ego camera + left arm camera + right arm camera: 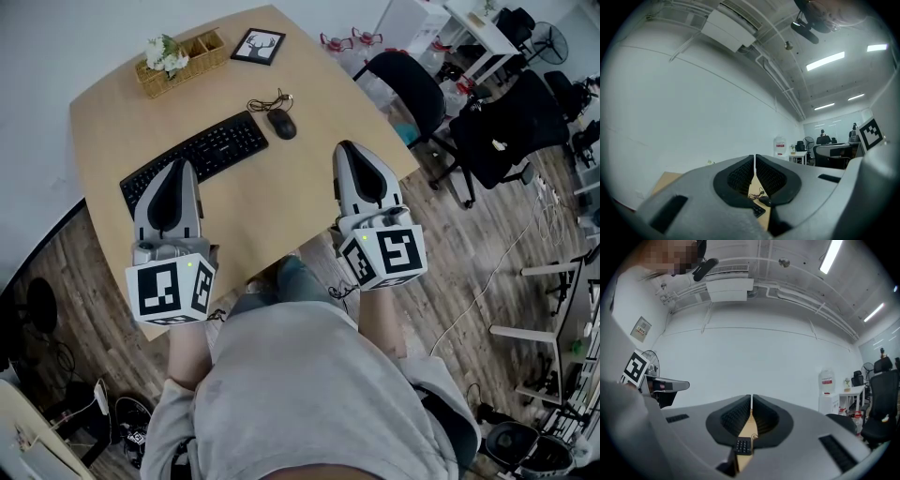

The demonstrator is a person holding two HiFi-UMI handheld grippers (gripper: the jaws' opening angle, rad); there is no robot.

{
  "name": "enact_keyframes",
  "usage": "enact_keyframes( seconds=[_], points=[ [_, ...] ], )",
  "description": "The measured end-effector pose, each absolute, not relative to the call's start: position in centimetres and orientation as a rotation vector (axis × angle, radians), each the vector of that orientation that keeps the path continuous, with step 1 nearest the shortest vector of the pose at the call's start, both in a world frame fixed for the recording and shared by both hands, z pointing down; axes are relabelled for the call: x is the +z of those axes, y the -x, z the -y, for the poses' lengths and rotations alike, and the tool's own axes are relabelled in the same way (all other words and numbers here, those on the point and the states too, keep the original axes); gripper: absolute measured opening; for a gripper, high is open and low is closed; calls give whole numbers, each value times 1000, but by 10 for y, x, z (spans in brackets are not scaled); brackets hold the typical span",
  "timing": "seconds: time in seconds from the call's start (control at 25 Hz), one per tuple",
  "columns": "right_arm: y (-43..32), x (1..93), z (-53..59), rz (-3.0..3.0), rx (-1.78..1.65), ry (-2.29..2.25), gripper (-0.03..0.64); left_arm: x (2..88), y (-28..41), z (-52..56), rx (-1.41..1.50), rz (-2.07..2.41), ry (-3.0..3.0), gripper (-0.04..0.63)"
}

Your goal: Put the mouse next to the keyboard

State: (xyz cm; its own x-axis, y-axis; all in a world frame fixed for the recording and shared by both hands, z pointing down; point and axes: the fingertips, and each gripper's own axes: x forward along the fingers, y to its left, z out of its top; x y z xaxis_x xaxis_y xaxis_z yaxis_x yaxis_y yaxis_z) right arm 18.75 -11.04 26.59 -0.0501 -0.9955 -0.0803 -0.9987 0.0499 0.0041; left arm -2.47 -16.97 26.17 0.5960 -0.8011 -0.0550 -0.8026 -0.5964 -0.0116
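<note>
Both pressed together and empty, the right gripper [345,150] is hovering nearer than the left gripper [184,169] to the mouse [281,124], lying up-frame beside the keyboard [211,148].

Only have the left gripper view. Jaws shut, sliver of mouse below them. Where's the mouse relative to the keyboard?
Observer: Head view shows the mouse lying beside the keyboard, at its right end.
Operator: Right gripper holding anything?
Observer: No. The right gripper has its jaws together with nothing between them.
Operator: What else is up there?
Observer: A basket with flowers and a framed picture at the far edge of the table.
</note>
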Motion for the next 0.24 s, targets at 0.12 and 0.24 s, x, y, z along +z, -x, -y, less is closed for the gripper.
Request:
enact_keyframes(
  seconds=[0.12, 0.24],
  points=[
    [-187, 264, 110, -2233, 91, 2120, 15, 261, 25, 169, 68, -1394, 2774, 18],
    [-186, 263, 109, -2232, 93, 2115, 15, 260, 25, 169, 69, -1392, 2774, 20]
  ],
)
